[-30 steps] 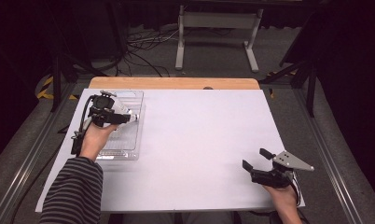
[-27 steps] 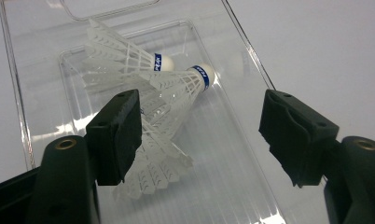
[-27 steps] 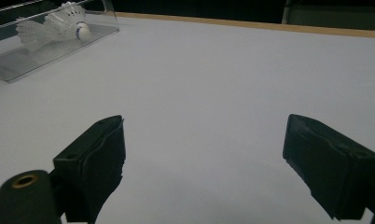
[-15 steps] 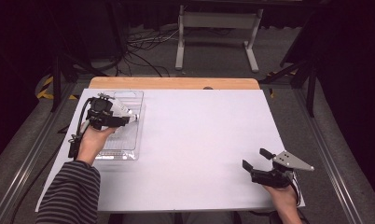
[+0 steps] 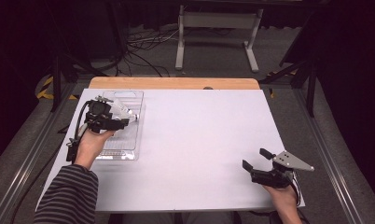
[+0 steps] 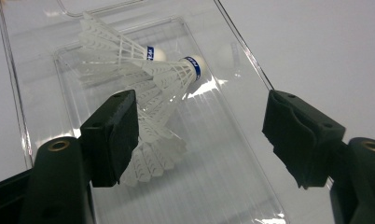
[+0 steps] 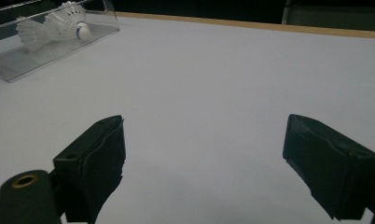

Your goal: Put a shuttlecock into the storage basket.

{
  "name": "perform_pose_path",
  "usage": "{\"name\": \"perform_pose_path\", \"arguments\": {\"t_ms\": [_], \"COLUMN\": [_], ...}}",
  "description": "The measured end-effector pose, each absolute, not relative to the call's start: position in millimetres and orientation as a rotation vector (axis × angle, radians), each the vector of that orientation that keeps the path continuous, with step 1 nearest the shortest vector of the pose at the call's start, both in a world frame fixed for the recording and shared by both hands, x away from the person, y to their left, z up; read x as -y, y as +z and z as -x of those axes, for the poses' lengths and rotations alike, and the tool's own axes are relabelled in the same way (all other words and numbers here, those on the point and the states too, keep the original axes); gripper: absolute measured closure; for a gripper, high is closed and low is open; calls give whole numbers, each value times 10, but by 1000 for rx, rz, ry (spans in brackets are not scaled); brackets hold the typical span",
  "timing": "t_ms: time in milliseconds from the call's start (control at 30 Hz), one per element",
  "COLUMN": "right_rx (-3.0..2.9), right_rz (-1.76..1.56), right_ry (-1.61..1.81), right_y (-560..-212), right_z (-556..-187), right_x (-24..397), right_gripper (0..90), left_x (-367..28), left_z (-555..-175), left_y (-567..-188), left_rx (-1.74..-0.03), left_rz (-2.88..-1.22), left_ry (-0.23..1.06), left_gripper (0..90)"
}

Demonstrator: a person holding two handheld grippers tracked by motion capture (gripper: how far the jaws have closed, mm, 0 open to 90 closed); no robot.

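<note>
Two white shuttlecocks with blue bands lie in a clear plastic tray [image 5: 126, 94] at the table's left. In the left gripper view the nearer shuttlecock [image 6: 169, 84] overlaps the farther shuttlecock [image 6: 108, 46], both on the tray [image 6: 209, 168]. My left gripper [image 6: 199, 116] hangs open just above them, its left jaw over the feathers and nothing gripped. From above, the left gripper [image 5: 124, 122] sits over the tray beside a shuttlecock [image 5: 128, 113]. My right gripper [image 5: 254, 158] rests open near the front right corner. Its own view shows the right gripper [image 7: 204, 158] over bare table, with the tray [image 7: 31, 56] far off.
The white table top [image 5: 199, 140] has a wooden strip [image 5: 176, 83] along its far edge. Beyond it stand a metal frame [image 5: 218, 32] and loose cables [image 5: 143, 51] on the floor. Rails run along both sides of the table.
The left gripper has shifted slightly toward the person over the tray, and a white shuttlecock now shows beside its jaws. The right gripper has stayed still.
</note>
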State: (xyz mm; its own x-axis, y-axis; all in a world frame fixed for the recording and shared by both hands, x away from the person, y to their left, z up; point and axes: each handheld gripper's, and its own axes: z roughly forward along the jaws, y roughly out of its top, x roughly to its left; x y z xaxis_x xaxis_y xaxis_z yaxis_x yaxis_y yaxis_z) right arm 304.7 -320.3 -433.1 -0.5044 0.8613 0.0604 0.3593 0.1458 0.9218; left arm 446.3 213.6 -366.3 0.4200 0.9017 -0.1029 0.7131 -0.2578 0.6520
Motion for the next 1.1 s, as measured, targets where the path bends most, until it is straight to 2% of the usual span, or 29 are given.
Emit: {"name": "perform_pose_path", "arguments": {"t_ms": [1100], "right_rx": [-1938], "right_rz": [-1166], "right_ry": [1341], "right_y": [-4331], "right_z": [-3046], "right_x": [3205], "right_gripper": [136], "left_x": [-2180], "left_z": [-4229], "left_y": [-3657], "left_rx": [-1272], "left_rz": [-2025], "left_ry": [413], "left_gripper": [256]}}
